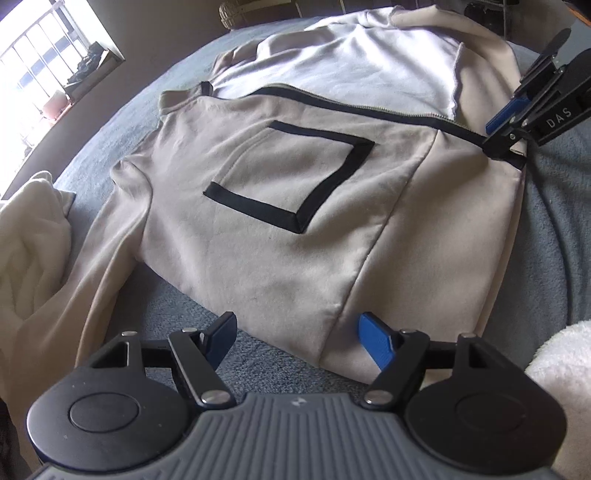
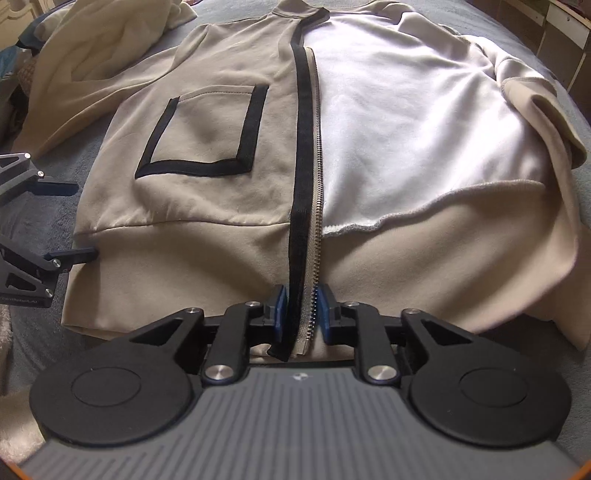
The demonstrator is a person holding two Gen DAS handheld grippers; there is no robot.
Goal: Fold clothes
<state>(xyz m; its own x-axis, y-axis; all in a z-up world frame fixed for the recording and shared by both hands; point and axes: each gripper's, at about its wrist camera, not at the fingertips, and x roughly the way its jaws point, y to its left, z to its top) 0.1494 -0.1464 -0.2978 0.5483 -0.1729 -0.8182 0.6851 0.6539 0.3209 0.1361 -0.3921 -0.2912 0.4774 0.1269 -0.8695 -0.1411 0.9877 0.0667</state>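
The right hand-held gripper (image 2: 300, 314) sits at the bottom hem of a beige zip-up jacket (image 2: 207, 206), its blue pads closed on the zipper edge (image 2: 309, 236), pinching the black-trimmed front panel where the metal teeth end. To its left, the left hand-held gripper (image 2: 83, 221) stands wide open at the jacket's side hem, one finger beside the seam of the waistband and the other out over the bedcover; from its own camera the blue pads (image 1: 376, 341) spread apart, one just over the hem's corner and neither holding cloth. The jacket lies flat on a blue-grey bedcover (image 1: 258, 354), front up, one panel closed and the other thrown open so the white lining (image 2: 406, 122) shows. On the closed panel is a chest pocket (image 2: 207, 129) outlined in black tape. Beyond, the near sleeve (image 1: 74, 295) stretches off to the side, and a cream garment (image 1: 29, 236) lies heaped past it. Farther still, the collar (image 2: 295, 7) reaches toward the far edge of the bed, and a bright window (image 1: 48, 55) lights the room.
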